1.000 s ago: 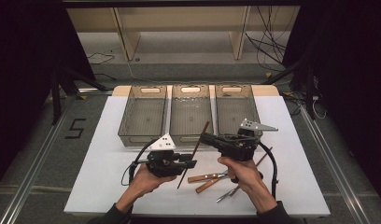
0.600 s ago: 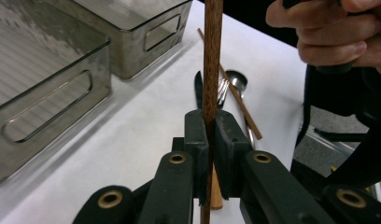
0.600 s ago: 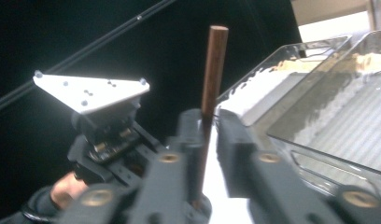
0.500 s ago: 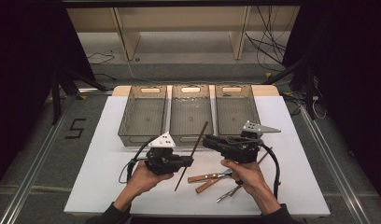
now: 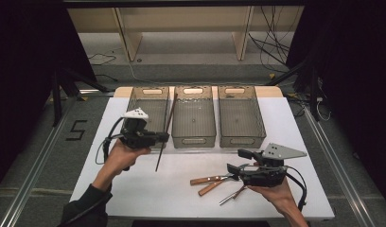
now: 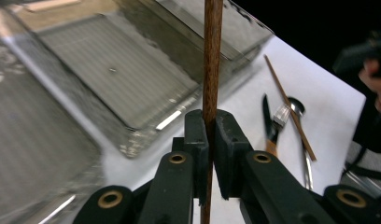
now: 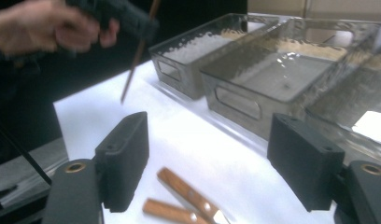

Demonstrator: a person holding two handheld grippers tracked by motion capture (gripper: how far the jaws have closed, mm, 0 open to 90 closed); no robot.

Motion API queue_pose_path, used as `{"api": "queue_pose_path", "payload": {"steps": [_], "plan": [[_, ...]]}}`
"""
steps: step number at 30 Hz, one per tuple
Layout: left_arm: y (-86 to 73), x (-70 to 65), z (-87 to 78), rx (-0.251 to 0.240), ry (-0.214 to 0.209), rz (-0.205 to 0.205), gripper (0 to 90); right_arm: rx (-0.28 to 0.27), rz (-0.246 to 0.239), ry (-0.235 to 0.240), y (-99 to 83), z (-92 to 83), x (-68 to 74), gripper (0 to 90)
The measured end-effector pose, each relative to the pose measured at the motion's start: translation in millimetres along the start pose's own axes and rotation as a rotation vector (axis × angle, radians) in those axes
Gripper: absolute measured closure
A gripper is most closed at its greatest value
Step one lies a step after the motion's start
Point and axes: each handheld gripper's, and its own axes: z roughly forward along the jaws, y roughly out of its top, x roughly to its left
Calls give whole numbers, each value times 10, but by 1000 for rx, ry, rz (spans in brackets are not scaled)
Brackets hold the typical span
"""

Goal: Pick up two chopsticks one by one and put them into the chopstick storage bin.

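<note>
In the high view we see the left gripper (image 5: 162, 137) held up at about 9 o'clock of the white table (image 5: 134, 189), just in front of the leftmost of three clear bins. Its jaws are pinched tight on a dark wooden chopstick (image 5: 165, 130), which runs slanted from the left bin (image 5: 146, 113) at its upper end down toward 6 o'clock, its lower tip hanging over bare tabletop. In the left gripper view the chopstick (image 6: 211, 70) rises straight up between the two black pads (gripped near its middle, as far as we can tell), with the bins blurred behind it.

The right gripper (image 5: 234, 161) sits at about 4 o'clock, held low by the right hand (image 5: 276, 194). Its jaws stand spread wide with nothing between them, as the right gripper view (image 7: 207, 163) makes plain. Just at its 9 o'clock side, on the table, lie two wooden-handled pieces of cutlery (image 5: 210, 182) and a metal utensil (image 5: 231, 195) beside them; we cannot tell from here exactly what each one is. In the left gripper view we make out a second chopstick (image 6: 289, 107) lying across a fork and a spoon.

The middle bin (image 5: 193, 116) and right bin (image 5: 241, 116) stand at 12 o'clock, side by side, touching or nearly so.
</note>
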Motion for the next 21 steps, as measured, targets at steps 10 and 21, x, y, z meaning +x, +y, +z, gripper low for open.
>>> {"api": "queue_pose_path", "payload": {"steps": [10, 21], "plan": [[415, 397, -193, 15, 95, -50, 844, 27, 13, -33, -275, -111, -13, 228], [781, 802, -123, 52, 195, -92, 844, 55, 16, -55, -397, -156, 12, 221]]}}
